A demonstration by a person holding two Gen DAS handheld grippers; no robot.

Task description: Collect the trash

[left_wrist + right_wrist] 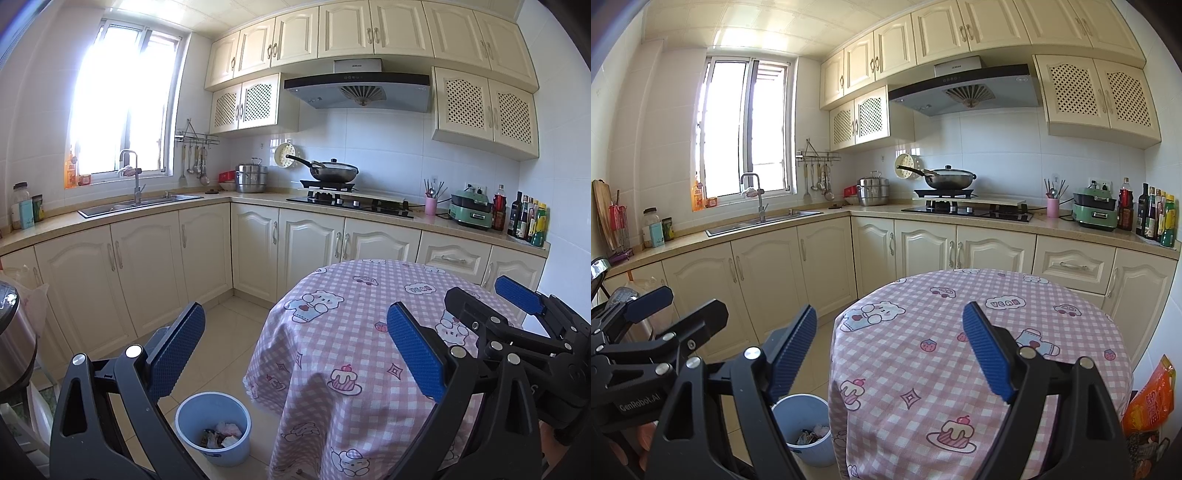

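Standing in the kitchen, I saw cream cupboards (pixel 155 266) running along two walls under a long counter (pixel 1071 230), with a sink (pixel 140 205) below the window and a pan (pixel 334 171) on the hob. Nearer to me was a round table (pixel 354 332) draped in a pink checked cloth with bears and cakes on it. On the tiled floor, just beside the table's left edge, sat a pale blue bin (pixel 213 426), and the trash (pixel 223 435), crumpled paper and wrappers, lay in its bottom. The left gripper (pixel 295 347) hung with its blue fingers spread wide and nothing between them. The right gripper (pixel 890 350) did the same beside it, jaws apart and empty, over the table's near edge.
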